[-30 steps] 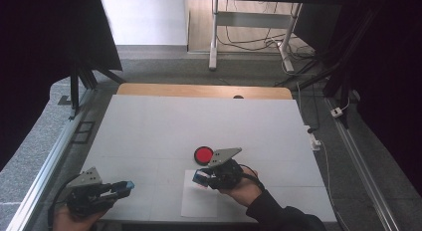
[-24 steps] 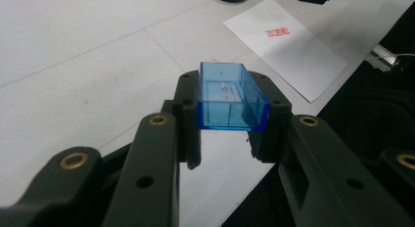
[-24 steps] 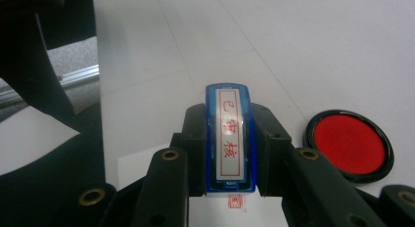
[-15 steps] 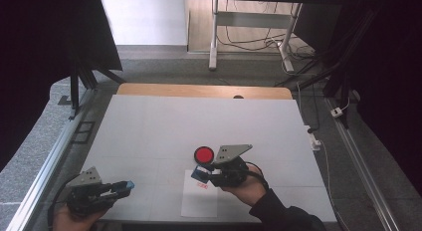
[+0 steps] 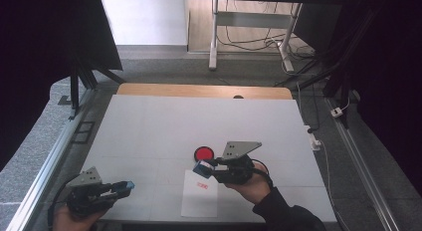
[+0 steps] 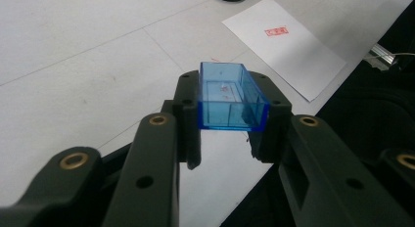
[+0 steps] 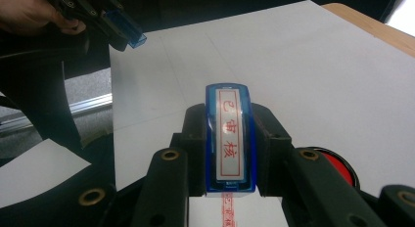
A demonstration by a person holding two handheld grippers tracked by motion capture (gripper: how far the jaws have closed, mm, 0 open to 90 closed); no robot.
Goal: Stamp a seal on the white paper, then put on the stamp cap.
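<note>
My right gripper (image 5: 204,168) is shut on a blue stamp (image 7: 230,139), whose white face with red characters is turned toward the camera. It hangs just above a white paper sheet (image 5: 199,203) that bears a red imprint (image 5: 202,185). A round red ink pad (image 5: 203,153) lies on the table just beyond the stamp. Near the front left corner, my left gripper (image 5: 125,186) is shut on a clear blue cap (image 6: 230,97), held open end up. The imprint (image 6: 276,31) and the paper (image 6: 303,60) lie beyond that cap in the left gripper view.
The white table top (image 5: 199,121) ends in a wooden strip (image 5: 199,90) at the far edge. Metal rails (image 5: 45,166) run along both sides. Beyond the table stand a desk frame (image 5: 214,37) and loose cables (image 5: 318,136) on the floor.
My right gripper has lifted the stamp off the paper and moved slightly toward the far side, uncovering the red imprint. The left gripper with the cap has stayed still.
</note>
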